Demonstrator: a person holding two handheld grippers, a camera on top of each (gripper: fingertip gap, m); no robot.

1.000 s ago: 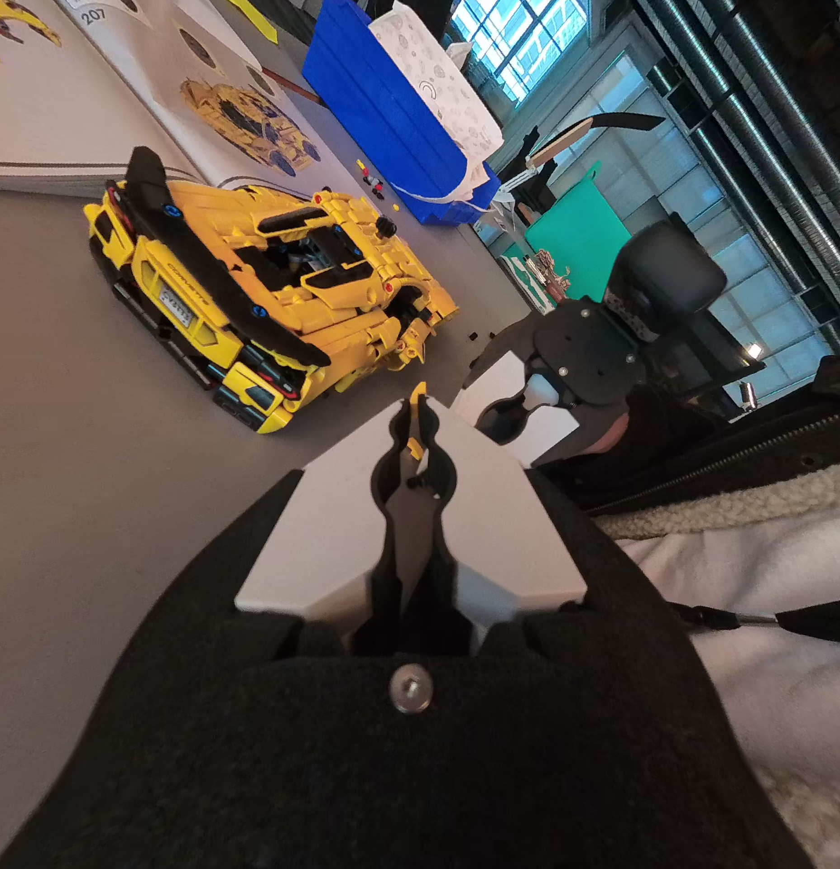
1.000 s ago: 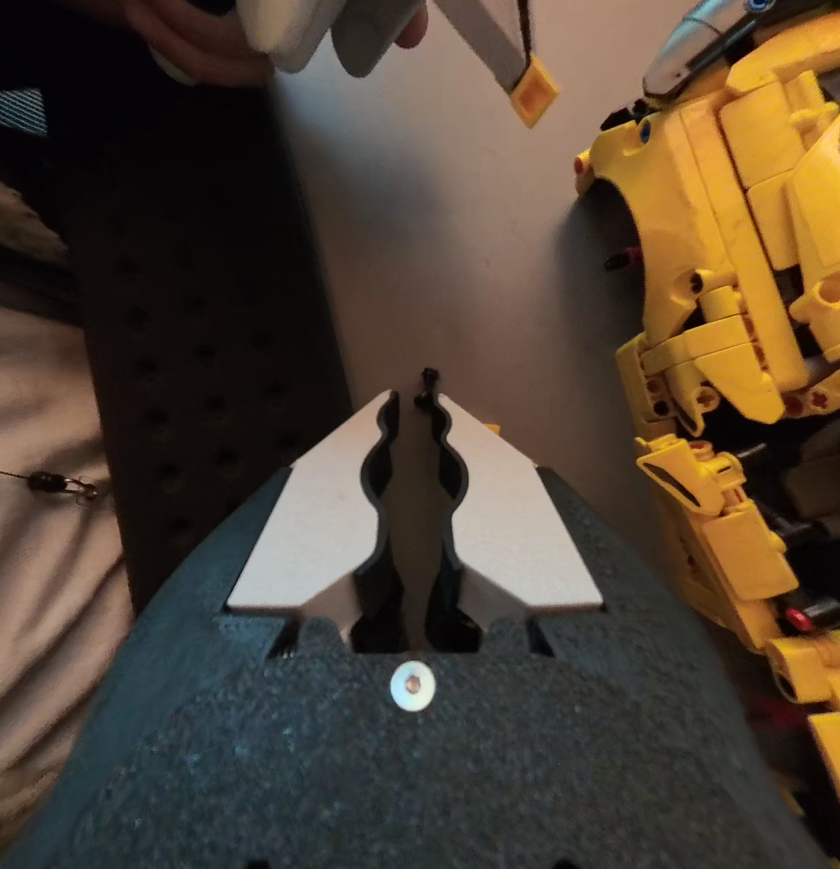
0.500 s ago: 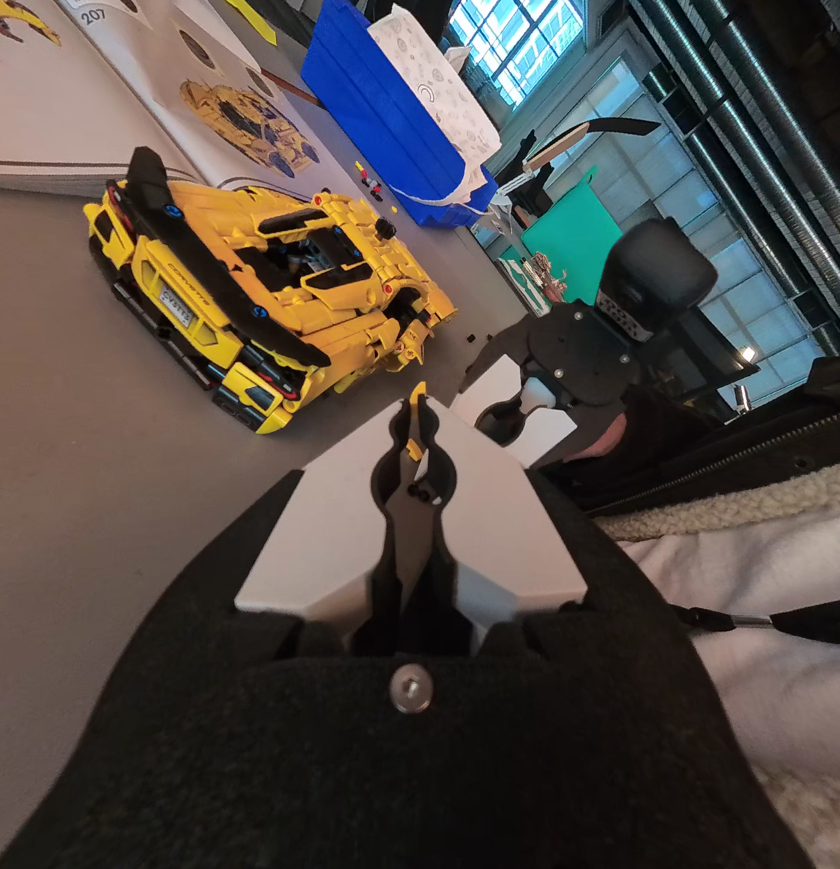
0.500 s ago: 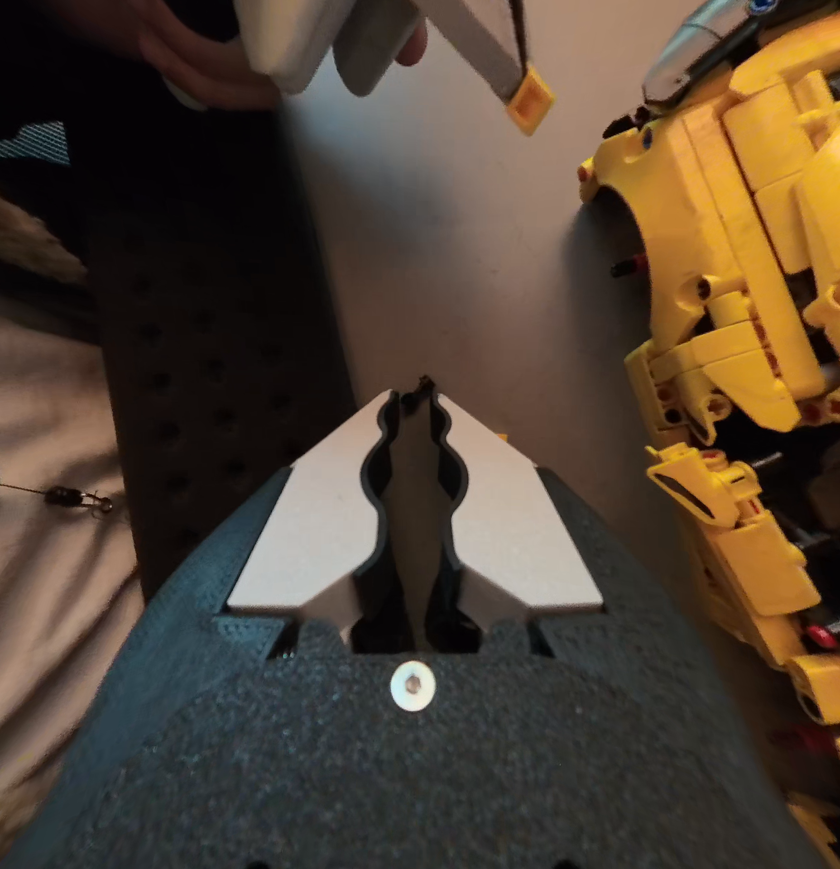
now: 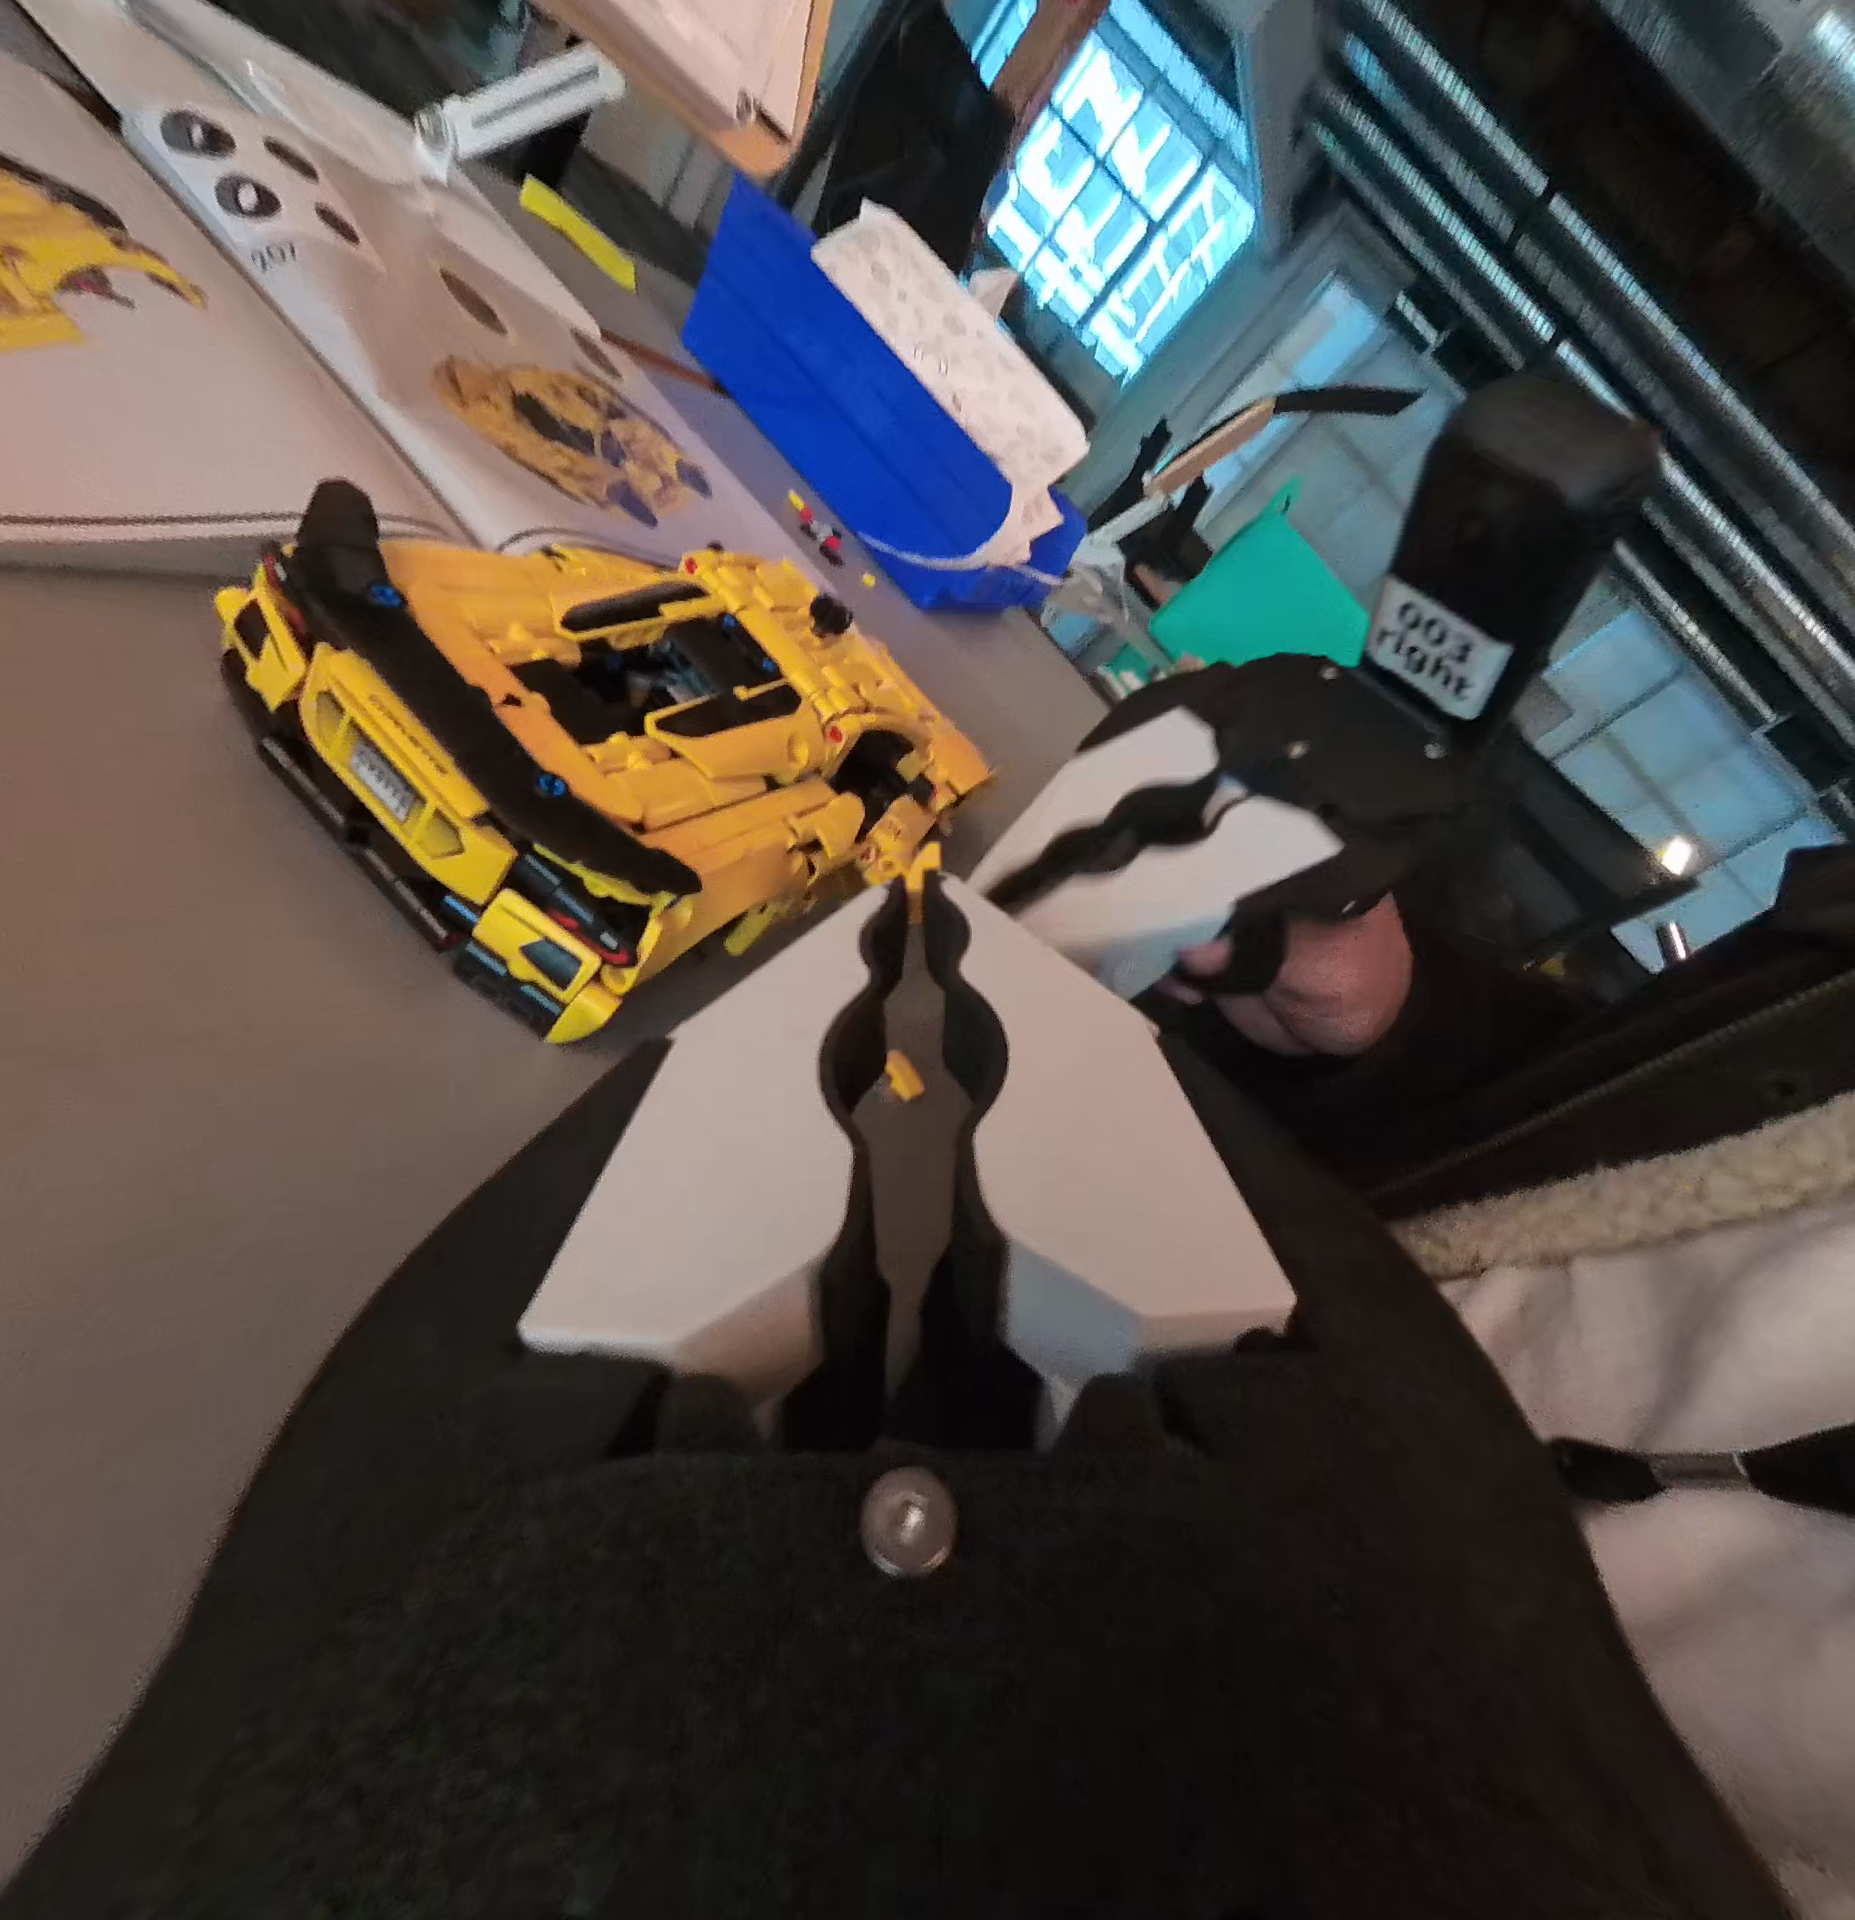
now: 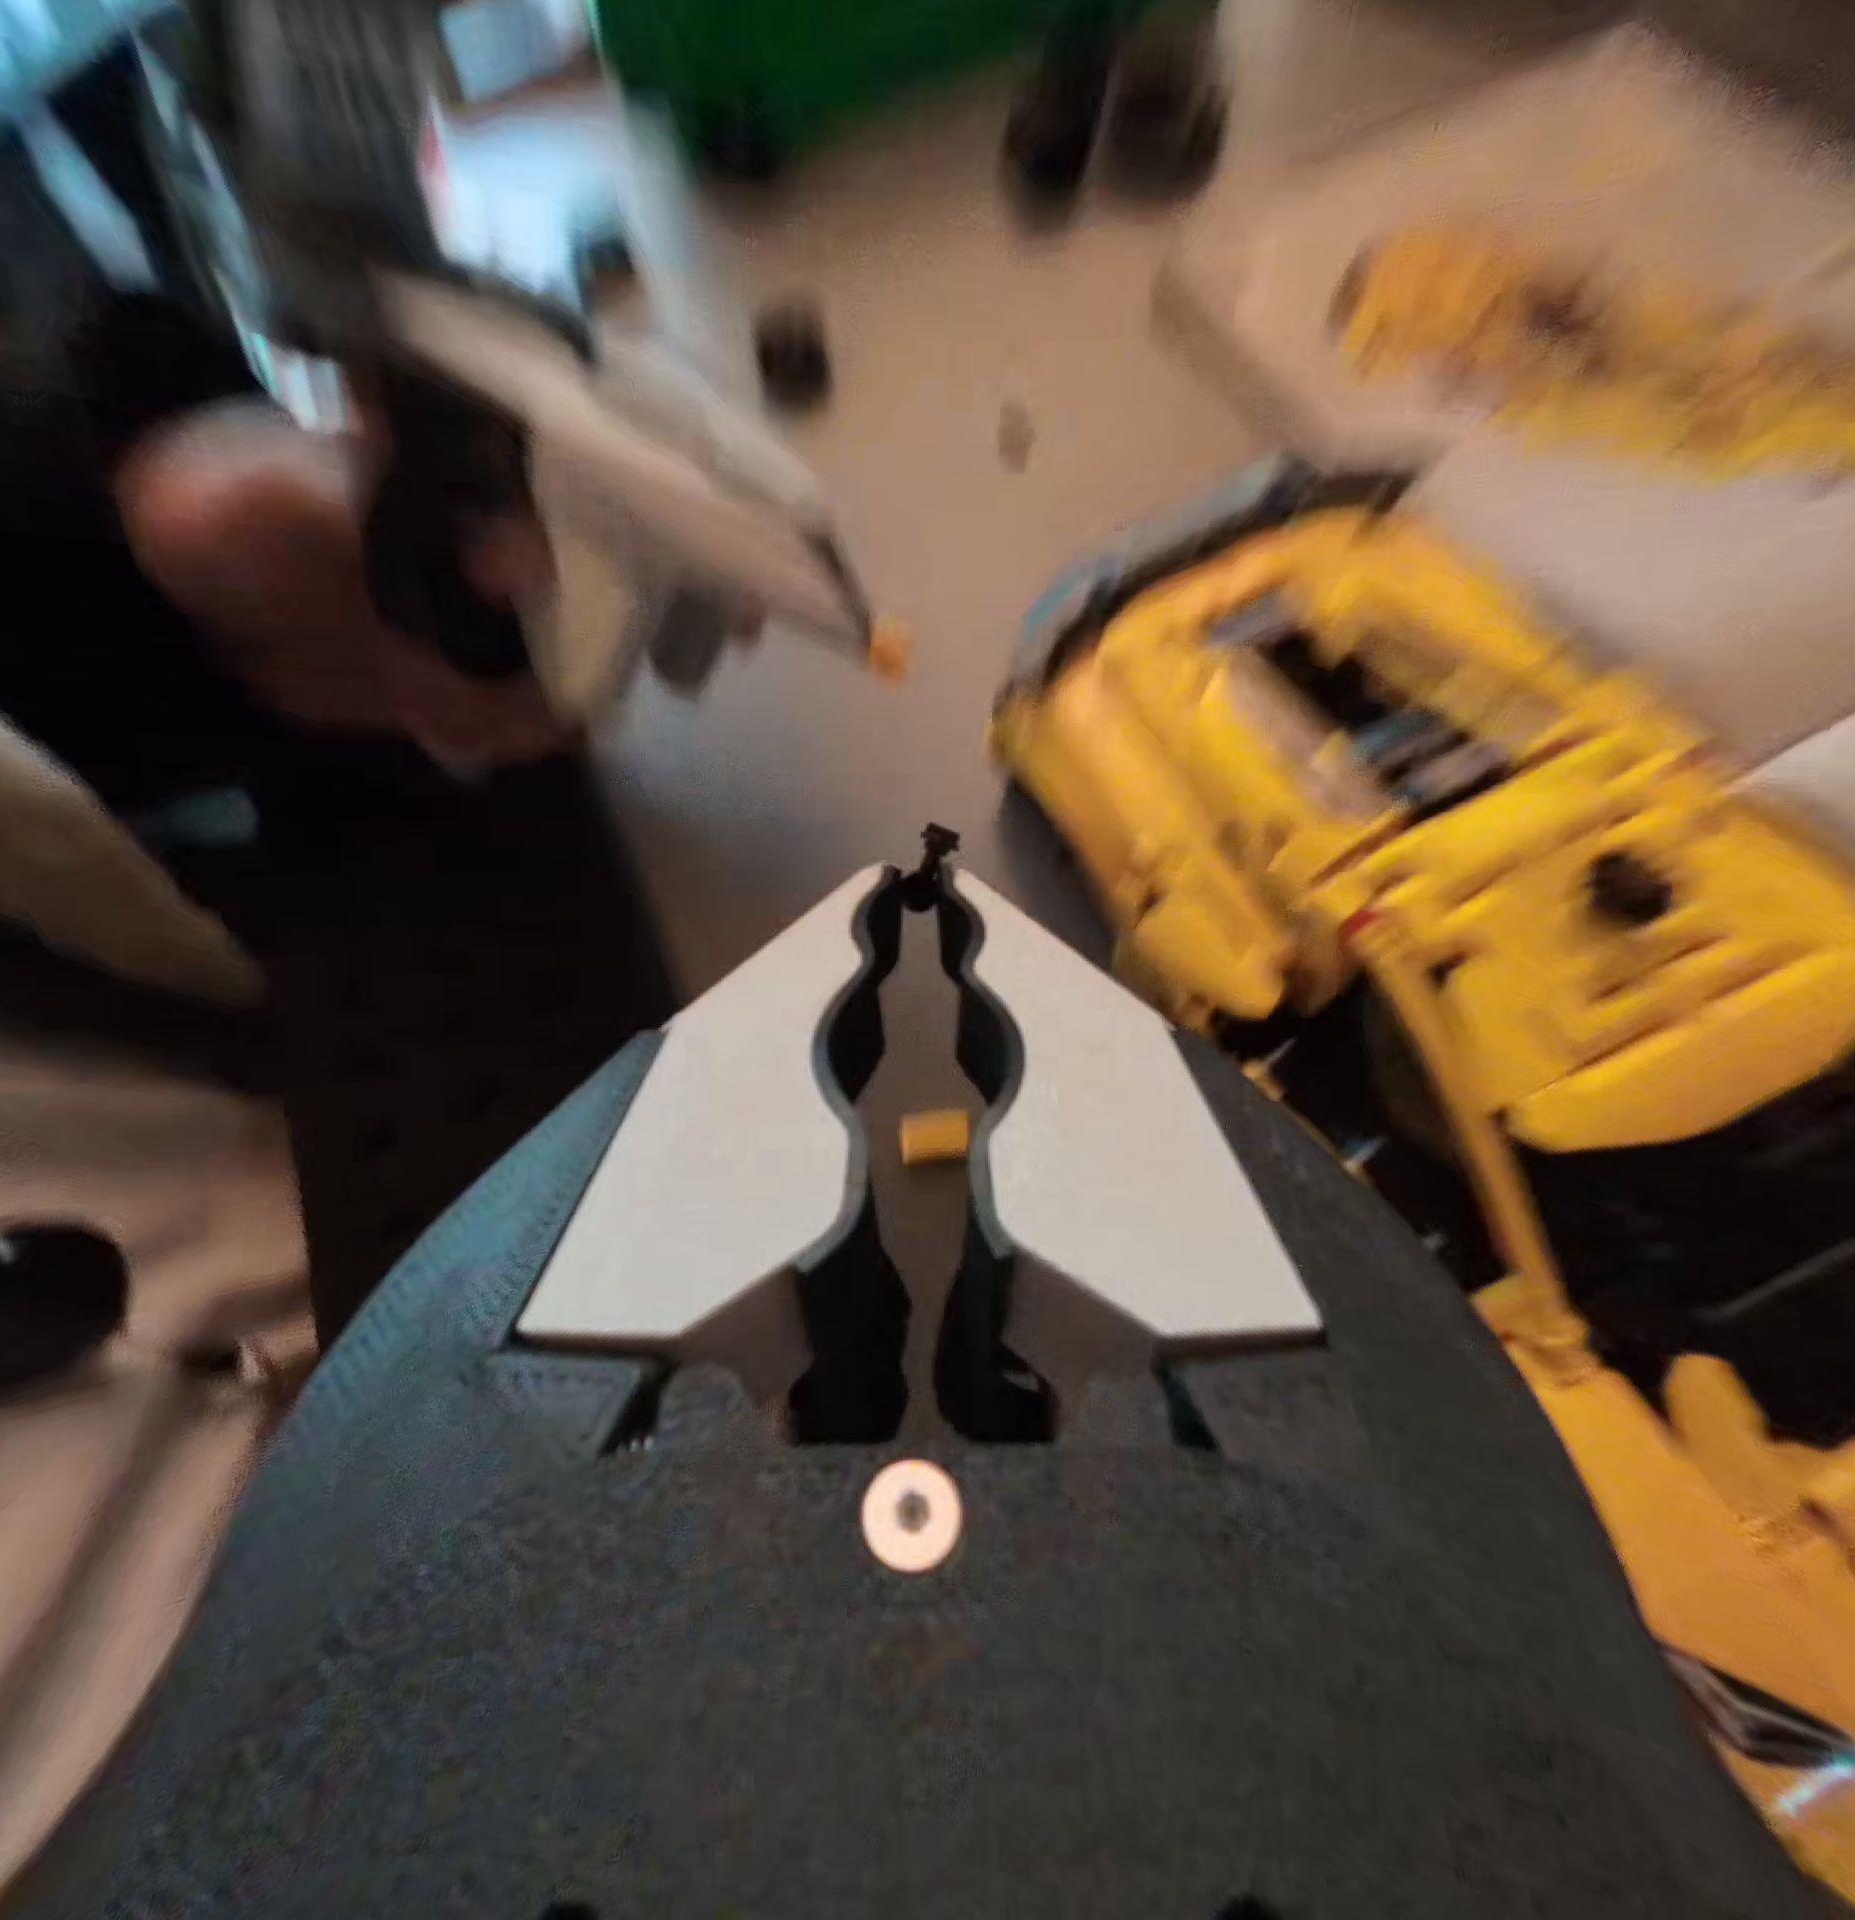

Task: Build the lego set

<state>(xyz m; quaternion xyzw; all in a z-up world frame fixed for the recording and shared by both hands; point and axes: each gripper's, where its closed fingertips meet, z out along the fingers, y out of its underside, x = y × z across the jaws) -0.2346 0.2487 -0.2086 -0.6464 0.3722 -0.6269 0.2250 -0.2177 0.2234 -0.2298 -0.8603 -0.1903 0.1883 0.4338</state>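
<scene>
A yellow lego sports car (image 5: pixel 590 748) with a black rear wing stands on the grey table (image 5: pixel 154 1091); it also shows blurred in the right wrist view (image 6: pixel 1422 852). My left gripper (image 5: pixel 918 883) is shut on a small yellow lego piece (image 5: pixel 921 868) at its tips, held above the table just right of the car; it shows in the right wrist view (image 6: pixel 866 639) with the yellow piece (image 6: pixel 889 649). My right gripper (image 6: pixel 925 883) is shut on a small black pin (image 6: pixel 933 847); it shows in the left wrist view (image 5: pixel 1006 888), close to my left tips. A loose yellow piece (image 6: pixel 933 1136) lies on the table below.
An open instruction book (image 5: pixel 279 312) lies behind the car. A blue bin (image 5: pixel 850 416) with white paper stands at the back, with small loose pieces (image 5: pixel 819 530) near it. A person's white fleece sleeve (image 5: pixel 1681 1455) is at the right.
My right gripper has swung up and towards the car with the black pin, so its view blurs and tilts. My left gripper has risen a little, and the two grippers are closer together.
</scene>
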